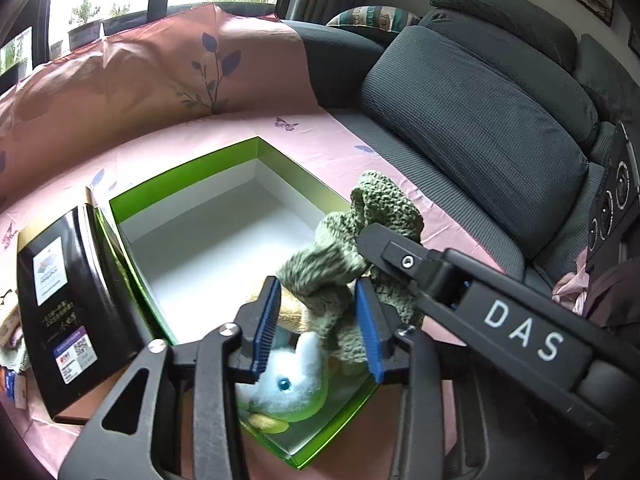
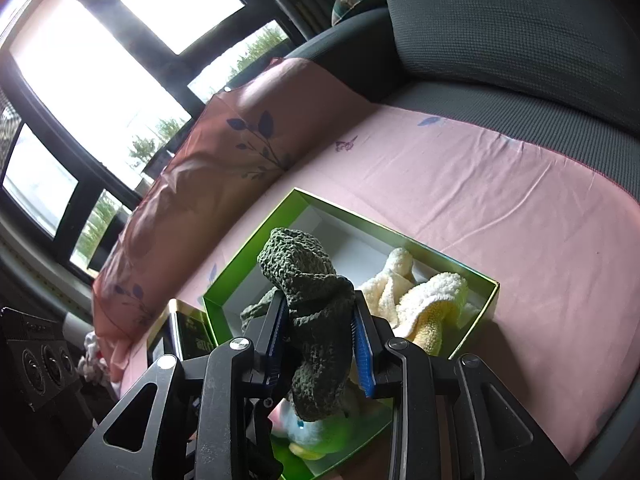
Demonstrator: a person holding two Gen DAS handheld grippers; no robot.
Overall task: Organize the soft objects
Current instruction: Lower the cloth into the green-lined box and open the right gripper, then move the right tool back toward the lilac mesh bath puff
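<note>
Soft objects sit in and over a green box (image 1: 256,148) that rests on a pink sheet (image 1: 320,136) spread across a dark sofa (image 1: 480,120). To the left of the left gripper's (image 1: 318,328) jaws a black lid (image 1: 72,320) leans against the box's outer wall. Those jaws stand apart, with a bunched green knit cloth (image 1: 340,256) hanging between the blue pads (image 1: 266,324), which do not press on it. Below and just behind the jaws a white plush toy (image 1: 292,384) with a blue eye lies in the near corner of the box. From the right, the right gripper (image 2: 320,344) reaches in over the box and its jaws are clamped on the same green knit cloth (image 2: 312,320), which rises in a lump above the pads and droops beneath them. To the right of these jaws a cream and yellow fluffy cloth (image 2: 420,300) lies inside the box against its right wall.
</note>
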